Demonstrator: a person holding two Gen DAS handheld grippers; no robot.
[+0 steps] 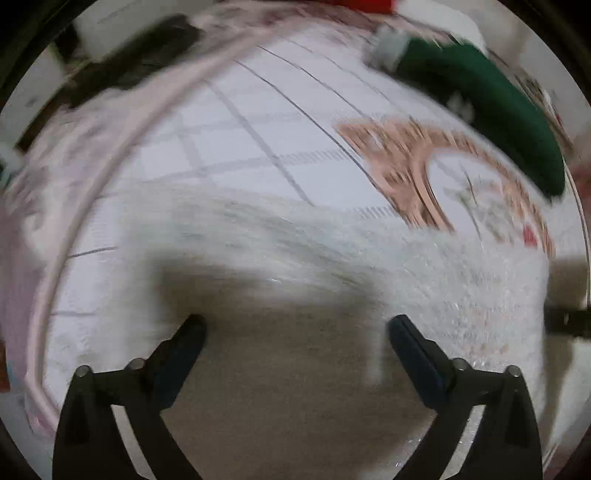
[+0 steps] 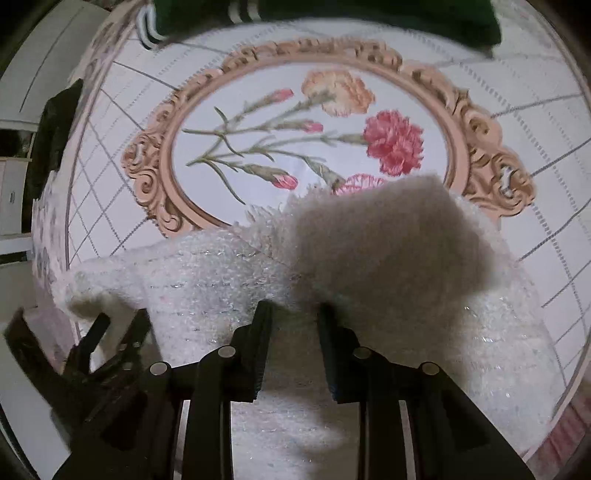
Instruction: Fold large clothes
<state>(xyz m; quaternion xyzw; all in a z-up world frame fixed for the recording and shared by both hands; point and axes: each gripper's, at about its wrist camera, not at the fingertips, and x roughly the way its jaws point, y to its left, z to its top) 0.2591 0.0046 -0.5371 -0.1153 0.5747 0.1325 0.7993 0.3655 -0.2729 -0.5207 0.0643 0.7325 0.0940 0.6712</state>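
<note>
A white fuzzy garment (image 1: 424,280) lies spread on a flower-printed cover (image 2: 122,107). My left gripper (image 1: 297,321) hovers over it, pointing steeply down, jaws wide open with nothing between them. The view is blurred. In the right wrist view, my right gripper (image 2: 293,310) is shut on a raised fold of the white garment (image 2: 380,236), which stands up shaded in front of the fingers. The left gripper (image 2: 123,321) also shows at the lower left of that view, near the garment's left edge.
A dark green garment with white stripes (image 2: 332,14) lies at the far side of the cover, also in the left wrist view (image 1: 480,99). A black item (image 2: 55,133) sits at the left edge. White furniture (image 2: 22,74) stands beyond the cover.
</note>
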